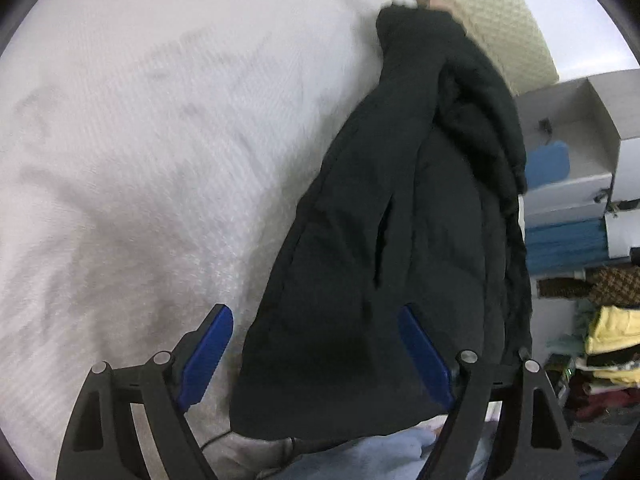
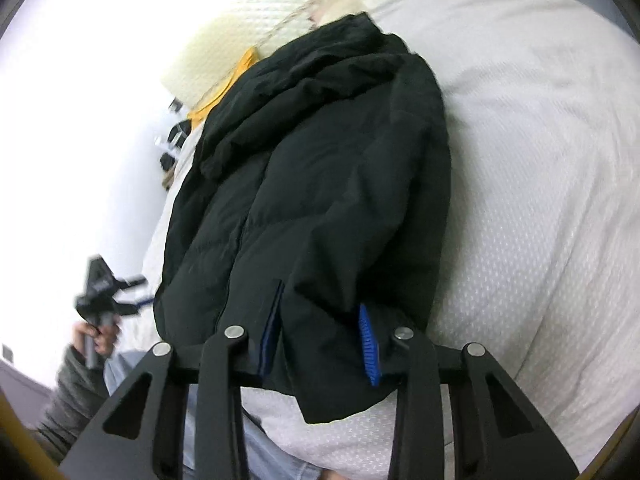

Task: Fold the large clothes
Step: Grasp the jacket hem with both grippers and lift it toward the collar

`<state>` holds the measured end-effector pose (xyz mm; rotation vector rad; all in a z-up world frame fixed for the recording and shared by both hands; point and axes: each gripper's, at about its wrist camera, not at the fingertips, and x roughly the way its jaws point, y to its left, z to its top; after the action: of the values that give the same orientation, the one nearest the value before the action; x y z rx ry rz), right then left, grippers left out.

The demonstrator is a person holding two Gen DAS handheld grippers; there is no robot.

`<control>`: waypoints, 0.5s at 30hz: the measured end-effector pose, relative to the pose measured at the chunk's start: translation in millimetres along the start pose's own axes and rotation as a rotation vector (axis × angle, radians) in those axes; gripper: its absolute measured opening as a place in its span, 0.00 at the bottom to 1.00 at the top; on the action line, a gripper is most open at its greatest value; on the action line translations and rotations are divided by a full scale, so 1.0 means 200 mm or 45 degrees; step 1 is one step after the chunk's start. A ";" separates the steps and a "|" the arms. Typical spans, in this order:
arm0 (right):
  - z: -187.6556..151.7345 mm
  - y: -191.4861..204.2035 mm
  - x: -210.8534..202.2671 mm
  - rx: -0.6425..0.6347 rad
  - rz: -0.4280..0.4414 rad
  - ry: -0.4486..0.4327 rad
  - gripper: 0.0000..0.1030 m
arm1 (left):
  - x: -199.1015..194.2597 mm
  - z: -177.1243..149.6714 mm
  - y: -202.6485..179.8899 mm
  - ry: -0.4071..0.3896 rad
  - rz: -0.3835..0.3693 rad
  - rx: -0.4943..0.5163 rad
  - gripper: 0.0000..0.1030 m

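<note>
A large black padded jacket (image 1: 404,232) lies lengthwise on a white bed (image 1: 140,140), folded into a long narrow shape. My left gripper (image 1: 316,340) is open, its blue pads wide apart over the jacket's near hem, holding nothing. In the right wrist view the jacket (image 2: 320,184) runs away from me on the bed (image 2: 540,200). My right gripper (image 2: 320,344) has its blue pads on either side of a fold of the jacket's near hem, with cloth between them. The left gripper also shows in the right wrist view (image 2: 108,292), held in a hand at the left.
A cream quilted headboard (image 1: 480,12) stands at the far end of the bed. Open boxes and shelves (image 1: 580,152) and a pile of yellow and dark clothes (image 1: 608,344) stand right of the bed. An orange garment (image 2: 228,84) lies by the headboard.
</note>
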<state>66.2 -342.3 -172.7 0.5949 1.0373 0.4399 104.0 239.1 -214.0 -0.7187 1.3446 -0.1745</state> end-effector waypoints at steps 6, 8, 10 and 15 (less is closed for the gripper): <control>0.00 -0.15 0.09 0.192 -0.258 0.028 0.77 | 0.18 0.04 0.00 0.165 -0.067 0.057 0.82; 0.01 -0.19 0.13 0.231 -0.301 0.069 0.77 | 0.23 0.04 0.01 0.194 -0.095 0.052 0.82; 0.01 -0.22 0.15 0.251 -0.331 0.073 0.78 | 0.26 0.05 0.01 0.222 -0.142 0.060 0.83; 0.03 -0.21 0.20 0.256 -0.286 0.095 0.79 | 0.26 0.02 -0.12 0.265 -0.270 0.174 0.82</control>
<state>92.6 -352.6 -224.5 0.6353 1.2140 0.1621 126.4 195.8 -243.5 -0.7418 1.4360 -0.5177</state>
